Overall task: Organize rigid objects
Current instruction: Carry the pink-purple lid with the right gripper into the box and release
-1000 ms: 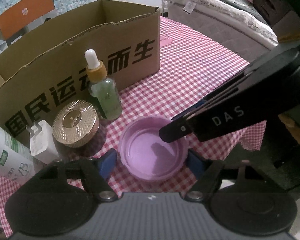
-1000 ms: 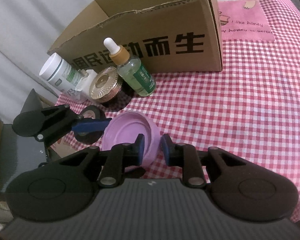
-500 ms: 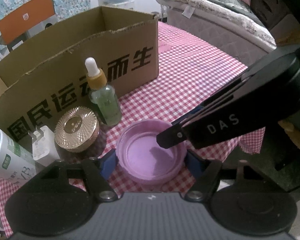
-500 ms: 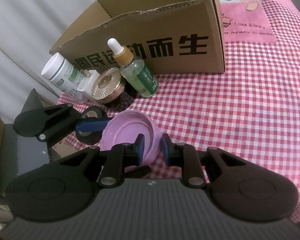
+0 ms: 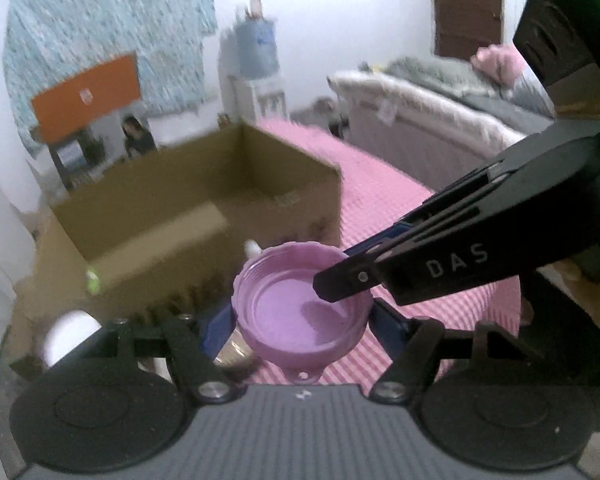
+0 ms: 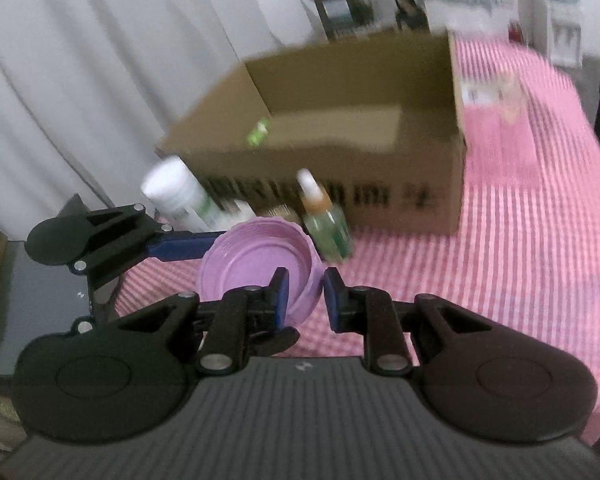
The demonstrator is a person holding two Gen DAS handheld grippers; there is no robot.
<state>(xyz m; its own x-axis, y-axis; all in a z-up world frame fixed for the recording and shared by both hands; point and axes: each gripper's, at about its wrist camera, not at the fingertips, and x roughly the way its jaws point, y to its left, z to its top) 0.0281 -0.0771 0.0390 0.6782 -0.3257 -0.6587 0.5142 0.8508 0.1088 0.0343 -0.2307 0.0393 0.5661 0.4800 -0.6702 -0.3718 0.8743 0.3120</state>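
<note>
Both tools are on the same object, and I have it off the bench. Nearest to me, the left tool [image 5: 302, 316] spans the purple bowl [image 5: 300, 312] across its full width, blue pads against opposite sides of the outer wall, so it is clenched on the bowl at a wide setting. The right tool [image 6: 303, 294] is pinched nearly closed on the bowl's rim, one pad inside and one outside the wall; in the left view its dark finger reaches in over the bowl from the right. The bowl sits upright, mouth up, empty as far as I can tell, held above the pink checked cloth of the bench [image 6: 520, 240]. Just beyond it stand the dropper bottle [image 6: 326, 222] and the white bottle [image 6: 176, 194], with something gold partly hidden behind the bowl; blur prevents a firmer reading. Behind those is the open cardboard box [image 6: 340, 160], a small green item visible on its inside flap. Judgement: the step in hand is the carry of the bowl toward the box. Next move calls for enough height to clear the bottles and the near box wall, keeping both tools in step so the rim is not twisted, then lowering inside before letting go.
</note>
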